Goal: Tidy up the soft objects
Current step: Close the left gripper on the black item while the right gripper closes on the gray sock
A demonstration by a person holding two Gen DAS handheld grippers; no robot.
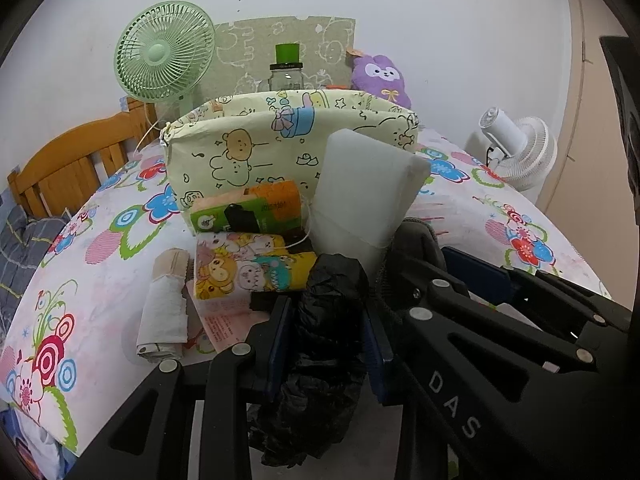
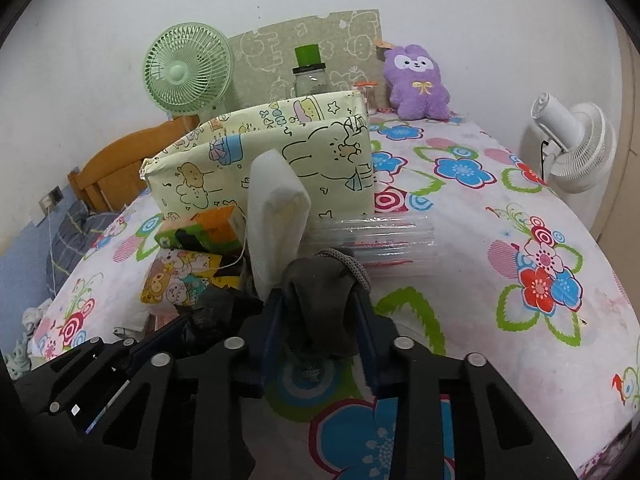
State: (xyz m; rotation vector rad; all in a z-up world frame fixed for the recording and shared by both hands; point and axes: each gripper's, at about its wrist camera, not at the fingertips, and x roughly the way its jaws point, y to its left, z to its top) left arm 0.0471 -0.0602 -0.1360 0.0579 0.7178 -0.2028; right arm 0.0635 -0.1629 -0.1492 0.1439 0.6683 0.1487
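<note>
On floral sheet [image 2: 520,184], left claw [image 1: 326,320] clamping crumpled black bag [image 1: 328,300], right claw [image 2: 320,320] clamping grey sock [image 2: 320,292].

the yellow cartoon box [image 1: 256,148] hides the lower half of the glass jar [image 1: 286,78], and its inside cannot be seen. the crumpled black bag [image 1: 320,344] runs below the frame edge. print on the pink leaflet [image 1: 224,324] is too small to read.
</note>
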